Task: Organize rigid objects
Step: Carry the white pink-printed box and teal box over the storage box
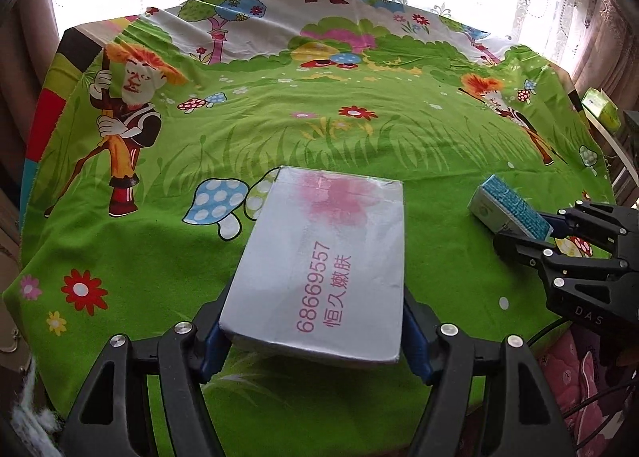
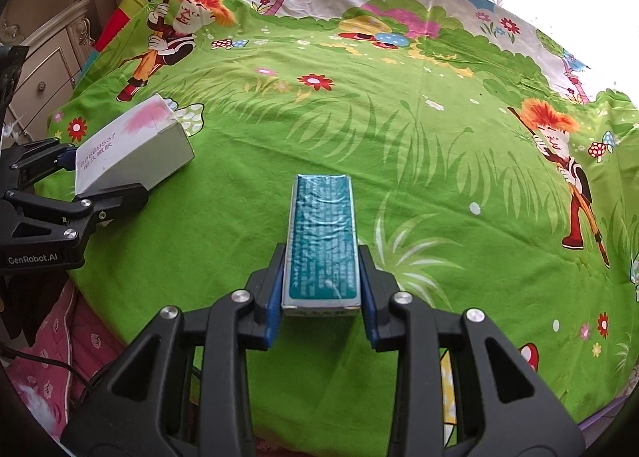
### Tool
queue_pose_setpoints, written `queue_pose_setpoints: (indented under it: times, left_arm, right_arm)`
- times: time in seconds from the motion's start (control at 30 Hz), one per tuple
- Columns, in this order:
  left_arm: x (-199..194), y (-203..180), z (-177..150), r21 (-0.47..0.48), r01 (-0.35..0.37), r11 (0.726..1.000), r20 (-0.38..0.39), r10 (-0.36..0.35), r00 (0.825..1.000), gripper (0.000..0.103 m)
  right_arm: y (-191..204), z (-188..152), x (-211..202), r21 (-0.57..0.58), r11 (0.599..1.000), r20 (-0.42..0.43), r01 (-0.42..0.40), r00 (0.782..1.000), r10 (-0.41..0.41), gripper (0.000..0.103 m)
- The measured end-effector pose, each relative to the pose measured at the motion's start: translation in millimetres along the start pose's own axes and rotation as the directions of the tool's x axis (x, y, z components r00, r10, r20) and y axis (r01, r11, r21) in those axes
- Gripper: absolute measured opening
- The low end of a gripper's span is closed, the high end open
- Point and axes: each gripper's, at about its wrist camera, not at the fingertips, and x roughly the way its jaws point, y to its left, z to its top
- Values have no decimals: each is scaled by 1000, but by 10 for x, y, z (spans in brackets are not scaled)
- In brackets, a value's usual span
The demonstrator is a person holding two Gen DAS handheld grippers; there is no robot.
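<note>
My left gripper (image 1: pixel 315 317) is shut on a silver-grey box (image 1: pixel 323 253) with a pink blotch and pink print, held just above the green cartoon tablecloth (image 1: pixel 319 129). The box also shows in the right wrist view (image 2: pixel 131 149), with the left gripper (image 2: pixel 96 185) around its near end. My right gripper (image 2: pixel 321 297) is shut on a narrow teal box (image 2: pixel 321 233) that points away from me. In the left wrist view the teal box (image 1: pixel 507 209) sits at the right in the right gripper (image 1: pixel 531 233).
The tablecloth (image 2: pixel 399 137) covers a round table before a curtained window. A small green box (image 1: pixel 601 107) lies off the far right edge. A cream drawer cabinet (image 2: pixel 48 58) stands at the left. Pink fabric (image 2: pixel 56 357) and cables lie below the near edge.
</note>
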Motion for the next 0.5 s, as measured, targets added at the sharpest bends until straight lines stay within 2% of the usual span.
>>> queue_pose_setpoints:
  times: [0.23, 0.5]
  left_arm:
    - [-138, -179, -211, 34, 18, 999, -12, -18, 1000, 71]
    - [-201, -341, -342, 60, 34, 998, -23, -33, 999, 71]
  right_arm:
    - [144, -177, -188, -28, 1000, 2, -4, 1000, 4, 36]
    - [114, -342, -343, -25, 1000, 1, 2, 1000, -2, 36]
